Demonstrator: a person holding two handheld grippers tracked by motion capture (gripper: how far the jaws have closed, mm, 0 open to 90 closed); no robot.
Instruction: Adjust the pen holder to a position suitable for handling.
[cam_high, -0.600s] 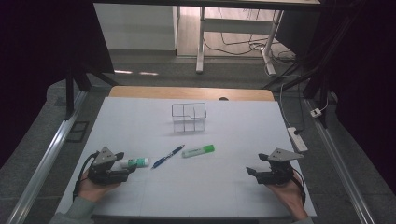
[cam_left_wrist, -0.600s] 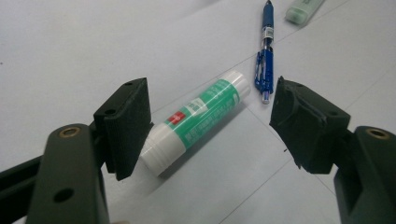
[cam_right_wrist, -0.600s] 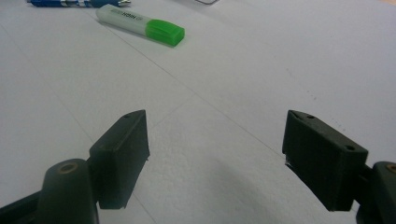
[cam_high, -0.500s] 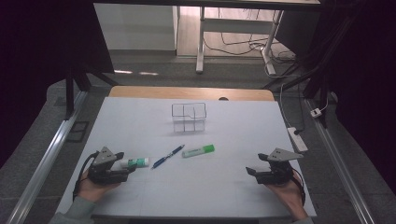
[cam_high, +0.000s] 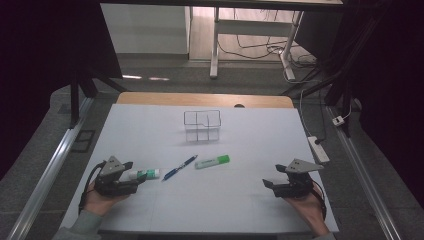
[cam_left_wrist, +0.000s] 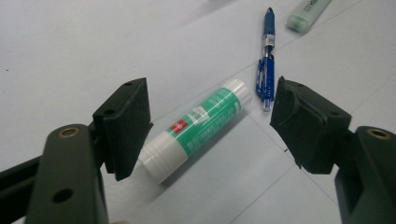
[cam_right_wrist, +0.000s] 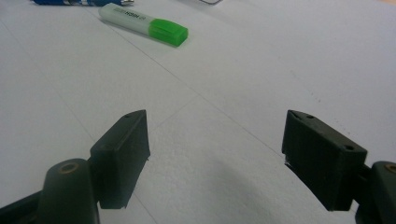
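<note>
A white and green glue stick (cam_high: 141, 174) (cam_left_wrist: 198, 127) lies on the white table, right in front of my left gripper (cam_high: 131, 177) (cam_left_wrist: 212, 116). Its jaws stand open on either side of the stick without touching it. A blue pen (cam_high: 179, 167) (cam_left_wrist: 266, 51) lies just beyond, and a green highlighter (cam_high: 212, 161) (cam_left_wrist: 308, 13) (cam_right_wrist: 144, 24) past that. My right gripper (cam_high: 272, 176) (cam_right_wrist: 217, 144) rests low at the table's front right, open, with bare table between its jaws. A small wire rack (cam_high: 202, 125) stands near the table's middle back.
The white table (cam_high: 240, 145) ends in a wooden strip at the back. A white power strip (cam_high: 318, 148) lies at its right edge. Metal rails run along both sides, and desk legs with cables stand on the floor behind.
</note>
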